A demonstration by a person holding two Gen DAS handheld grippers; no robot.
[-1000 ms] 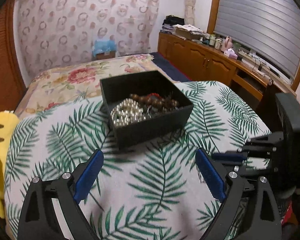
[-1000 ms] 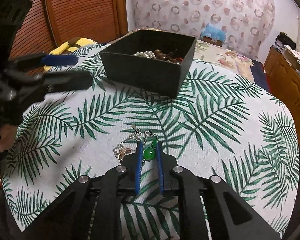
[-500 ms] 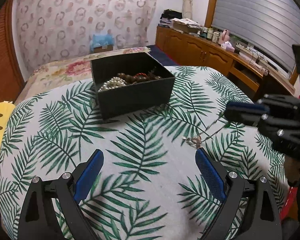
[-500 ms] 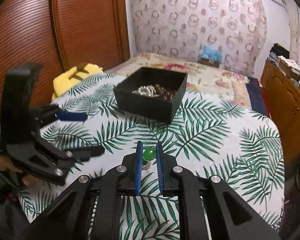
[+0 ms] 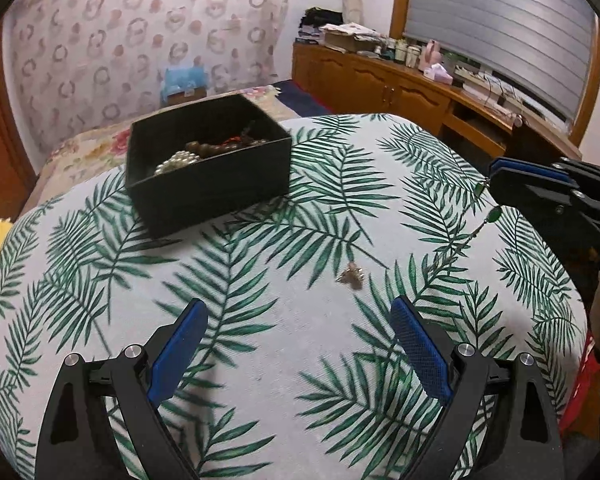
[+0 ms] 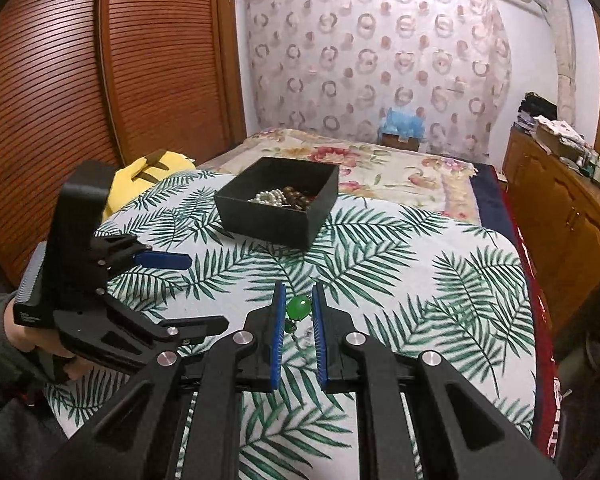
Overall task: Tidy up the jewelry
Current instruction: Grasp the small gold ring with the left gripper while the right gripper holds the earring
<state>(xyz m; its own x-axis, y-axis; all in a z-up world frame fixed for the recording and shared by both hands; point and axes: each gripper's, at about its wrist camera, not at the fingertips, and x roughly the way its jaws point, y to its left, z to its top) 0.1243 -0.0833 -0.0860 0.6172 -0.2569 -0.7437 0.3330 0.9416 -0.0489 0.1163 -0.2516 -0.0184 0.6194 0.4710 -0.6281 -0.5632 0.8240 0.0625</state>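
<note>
Nearest in the right wrist view is the right claw (image 6: 297,334), black with two blue pads. The pads are narrowed on the round green stone of a thin silver chain necklace (image 6: 298,307), so this claw is pinching the necklace. In the left wrist view the same necklace hangs from that claw in a slanted line, with two small green stones visible on the chain, and its metal end (image 5: 351,273) seems to touch the cloth or to hang just above it; I cannot tell which. I judge that it is held by one stone because a loose chain is difficult to pinch directly.

The left claw (image 5: 300,354) is spread wide and holds nothing. It points down at the bare cloth, near the hanging end of the chain, perhaps ready to help with it.

Both claws are over a desk covered with a white cloth printed with green palm leaves (image 5: 260,360). Further away on it stands one open black square box (image 6: 278,210), well apart from the necklace. Inside I count one string of white pearls (image 5: 176,162) and one string of brown round beads (image 5: 212,146), with something red beside them that is too small to name. So the box is the collecting place, and the green necklace is probably the next piece for it.

Behind the desk there is a bed with a flowered cover (image 6: 380,164).
</note>
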